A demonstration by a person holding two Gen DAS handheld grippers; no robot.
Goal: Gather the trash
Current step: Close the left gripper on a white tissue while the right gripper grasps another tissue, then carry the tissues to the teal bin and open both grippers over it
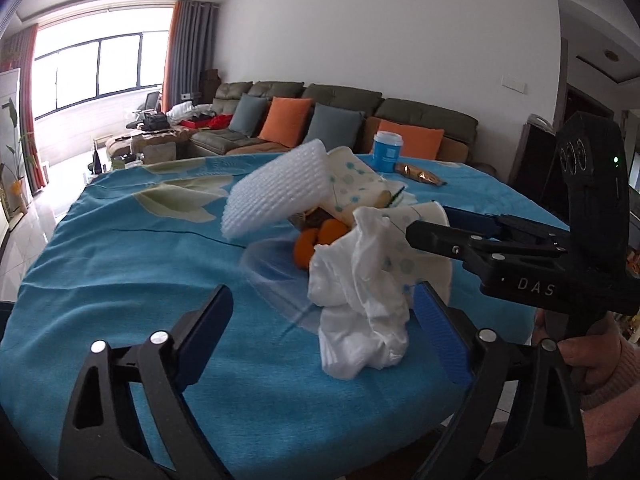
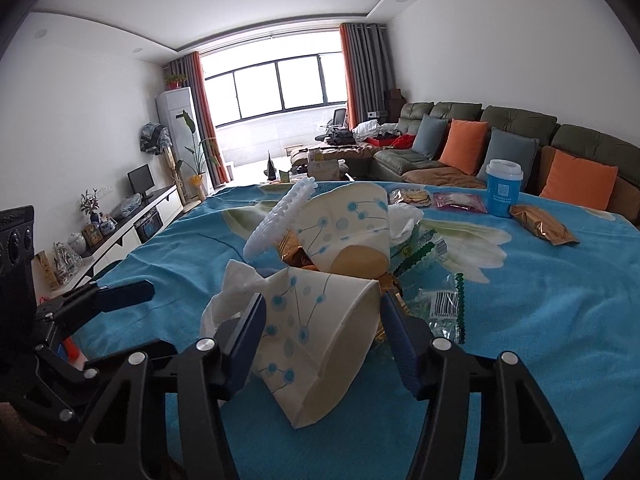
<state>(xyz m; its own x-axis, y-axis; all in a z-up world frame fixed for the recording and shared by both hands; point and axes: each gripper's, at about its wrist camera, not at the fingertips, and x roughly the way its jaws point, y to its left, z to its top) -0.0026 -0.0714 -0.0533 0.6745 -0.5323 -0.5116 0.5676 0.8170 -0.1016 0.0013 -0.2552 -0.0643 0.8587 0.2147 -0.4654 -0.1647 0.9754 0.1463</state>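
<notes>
A heap of trash lies on the blue tablecloth. It holds a crumpled white tissue, two dotted paper cups, a white foam net and orange peel. My left gripper is open around the tissue, which lies close to the right pad and far from the left one. My right gripper is shut on the near paper cup, which lies tilted on its side with a pad on either flank. The second cup leans behind it against the foam net.
A blue lidded cup, a gold snack bag and flat packets lie at the far side of the table. Clear wrappers with green edges lie right of the heap. A hand grips the right tool. A sofa stands beyond.
</notes>
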